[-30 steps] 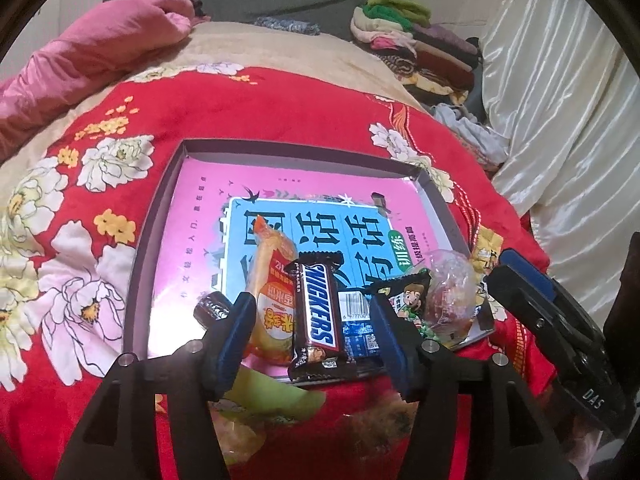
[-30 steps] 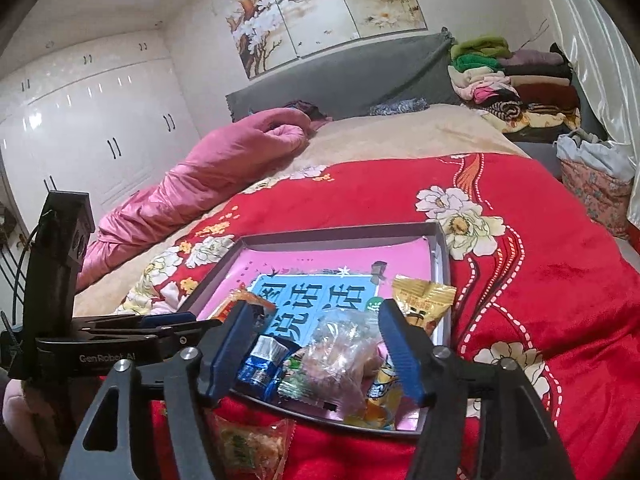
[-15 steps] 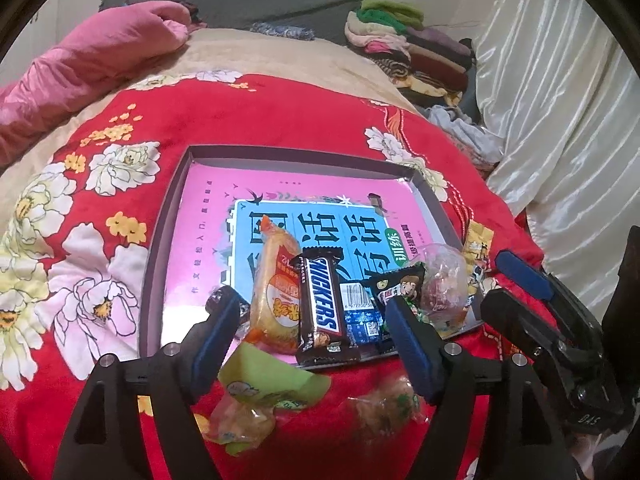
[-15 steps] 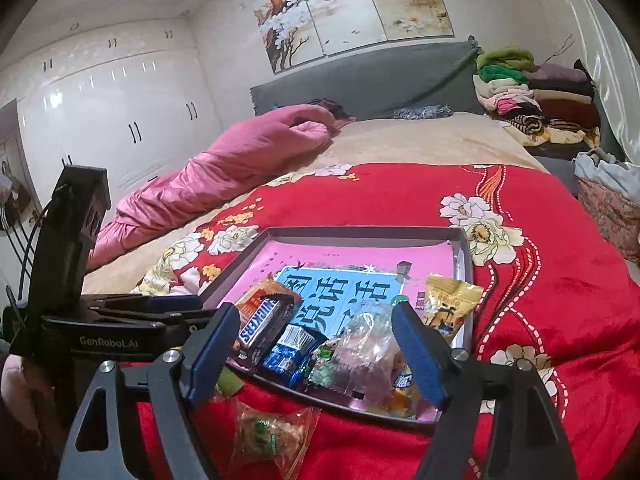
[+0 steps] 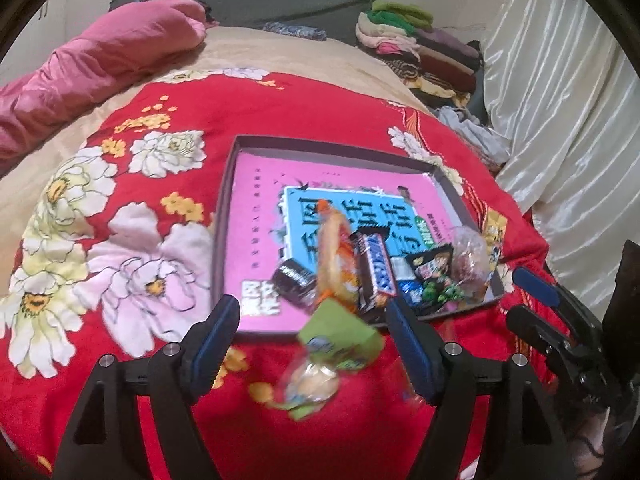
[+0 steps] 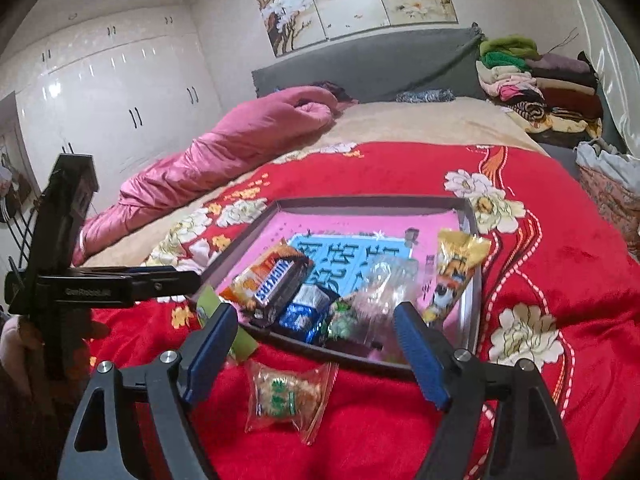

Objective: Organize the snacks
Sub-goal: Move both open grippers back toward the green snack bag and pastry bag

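Note:
A shallow grey tray (image 5: 332,146) with a pink and blue lining lies on the red flowered blanket. Its near right corner holds a Snickers bar (image 5: 376,272), an orange packet (image 5: 336,256), a blue packet (image 6: 306,310), a green cartoon packet (image 5: 434,276) and a clear bag (image 6: 384,288). A yellow packet (image 6: 456,272) leans on the right rim. On the blanket before the tray lie a green packet (image 5: 340,332) and a clear-wrapped pastry (image 6: 286,394). My left gripper (image 5: 312,320) is open over the green packet. My right gripper (image 6: 316,336) is open above the tray's near edge, holding nothing.
A pink quilt (image 5: 100,60) lies at the far left of the bed. Folded clothes (image 6: 540,84) are stacked by the grey headboard (image 6: 360,68). White curtains (image 5: 560,100) hang on the right. White wardrobes (image 6: 120,80) stand on the left.
Both grippers' jaws widened and drew back from the tray. The Snickers bar and the clear bag stay in the tray. The left gripper also slid to the left.

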The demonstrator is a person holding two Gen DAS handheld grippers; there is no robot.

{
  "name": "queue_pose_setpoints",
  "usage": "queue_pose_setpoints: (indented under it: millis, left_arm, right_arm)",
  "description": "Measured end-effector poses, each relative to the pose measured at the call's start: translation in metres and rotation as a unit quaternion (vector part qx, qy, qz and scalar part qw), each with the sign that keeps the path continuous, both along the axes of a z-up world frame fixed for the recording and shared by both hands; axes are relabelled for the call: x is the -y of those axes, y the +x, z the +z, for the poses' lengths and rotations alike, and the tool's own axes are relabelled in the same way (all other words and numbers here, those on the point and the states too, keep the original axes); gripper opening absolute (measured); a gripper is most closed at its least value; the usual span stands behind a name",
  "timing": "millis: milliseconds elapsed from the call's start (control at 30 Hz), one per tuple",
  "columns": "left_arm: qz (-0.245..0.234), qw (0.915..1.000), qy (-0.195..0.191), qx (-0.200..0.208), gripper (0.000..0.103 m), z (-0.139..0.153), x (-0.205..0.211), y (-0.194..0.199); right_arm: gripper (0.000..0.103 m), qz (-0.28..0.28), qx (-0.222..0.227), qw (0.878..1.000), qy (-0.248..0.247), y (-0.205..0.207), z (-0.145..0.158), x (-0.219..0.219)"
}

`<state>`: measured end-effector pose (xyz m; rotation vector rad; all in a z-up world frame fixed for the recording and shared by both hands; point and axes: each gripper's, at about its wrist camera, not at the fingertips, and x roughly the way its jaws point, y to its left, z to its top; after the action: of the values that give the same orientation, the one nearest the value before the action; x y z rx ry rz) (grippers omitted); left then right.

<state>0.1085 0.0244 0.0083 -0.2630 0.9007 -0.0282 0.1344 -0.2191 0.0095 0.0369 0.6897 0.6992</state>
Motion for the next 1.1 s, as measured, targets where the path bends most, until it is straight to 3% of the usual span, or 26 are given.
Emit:
queue_pose_setpoints:
  millis: [633,1100]
  left_arm:
    - [-0.017,0.9995,0.015,-0.023,0.077,-0.017,-0.007,-0.026]
    - [-0.052,0.9974,0.027,-0.042,0.077,-0.047,0.006,-0.026]
  right_arm:
    - [0.08,0.003,-0.069,0.997,-0.038,-0.026,-0.035,-0.021]
    - [0.08,-0.001,-0.077,0.993,-0.095,-0.027,-0.057,-0.04]
